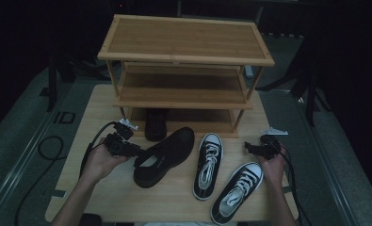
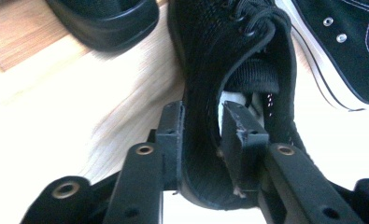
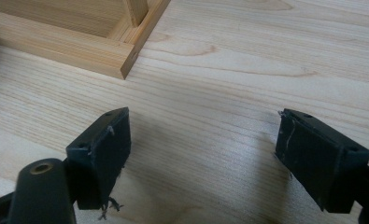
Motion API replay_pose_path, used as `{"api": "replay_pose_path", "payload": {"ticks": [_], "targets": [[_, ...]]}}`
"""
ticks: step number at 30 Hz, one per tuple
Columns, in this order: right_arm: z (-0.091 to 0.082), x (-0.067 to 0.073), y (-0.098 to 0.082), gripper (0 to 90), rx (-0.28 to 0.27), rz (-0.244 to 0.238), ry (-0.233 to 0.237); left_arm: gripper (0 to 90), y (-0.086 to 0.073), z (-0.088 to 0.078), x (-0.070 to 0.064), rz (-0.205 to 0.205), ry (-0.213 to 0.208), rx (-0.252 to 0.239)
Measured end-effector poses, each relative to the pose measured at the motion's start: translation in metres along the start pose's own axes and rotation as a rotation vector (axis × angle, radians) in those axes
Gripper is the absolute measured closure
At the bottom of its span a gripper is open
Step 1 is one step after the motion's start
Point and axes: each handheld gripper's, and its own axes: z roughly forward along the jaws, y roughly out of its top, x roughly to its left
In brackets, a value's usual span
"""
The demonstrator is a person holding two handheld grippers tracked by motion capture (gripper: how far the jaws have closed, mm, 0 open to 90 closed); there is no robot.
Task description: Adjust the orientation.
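Observation:
A black slip-on shoe [image 1: 167,153] lies on the wooden table [image 1: 174,200], toe towards the rack. My left gripper [image 1: 139,151] is at its heel. In the left gripper view its jaws [image 2: 201,109] straddle the side wall of the shoe [image 2: 238,42] near the heel, one jaw outside and one inside the opening, with a thin bright sliver beside the inner pad. My right gripper [image 1: 248,148] hovers open at the table's right side. Its jaws [image 3: 203,135] stand wide apart over bare wood with nothing between them.
A three-tier bamboo shoe rack [image 1: 183,37] stands at the back; its corner post [image 3: 135,11] is ahead of the right gripper. A second black shoe [image 1: 155,123] sits on the bottom shelf. Two black-and-white lace-up sneakers [image 1: 208,165] [image 1: 238,190] lie between my hands.

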Motion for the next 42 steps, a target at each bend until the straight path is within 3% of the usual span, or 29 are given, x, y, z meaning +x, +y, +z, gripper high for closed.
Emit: {"api": "replay_pose_path", "payload": {"ticks": [5,8,11,14,21,25,33,38,39,42], "targets": [[0.0,0.0,0.0,17.8,0.0,0.0,0.0,74.8,-0.009,-0.01,0.002,0.001,-0.037,-0.065],[0.0,0.0,0.0,17.8,0.0,0.0,0.0,75.2,-0.016,-0.019,0.003,-0.007,-0.015,-0.087],[0.0,0.0,0.0,17.8,0.0,0.0,0.0,78.8,-0.023,-0.021,0.005,-0.006,0.03,-0.065],[0.0,0.0,0.0,17.8,0.0,0.0,0.0,82.4,-0.033,-0.016,0.01,-0.01,0.047,-0.036],[0.0,0.0,0.0,17.8,0.001,-0.001,0.0,89.4,-0.058,0.002,0.017,-0.045,0.046,0.017],[0.0,0.0,0.0,17.8,0.001,-0.001,0.0,89.9,-0.069,0.014,0.016,-0.042,0.069,0.056],[0.0,0.0,0.0,17.8,0.001,-0.002,0.0,90.0,-0.08,0.037,0.009,-0.029,0.076,0.108],[0.0,0.0,0.0,17.8,0.001,-0.002,0.0,90.0,-0.082,0.047,0.005,-0.019,0.044,0.092],[0.0,0.0,0.0,17.8,0.001,-0.003,0.0,90.0,-0.082,0.048,0.004,-0.011,0.06,0.091],[0.0,0.0,0.0,17.8,0.001,-0.002,0.001,90.0,-0.085,0.048,0.003,-0.022,0.058,0.074]]}}
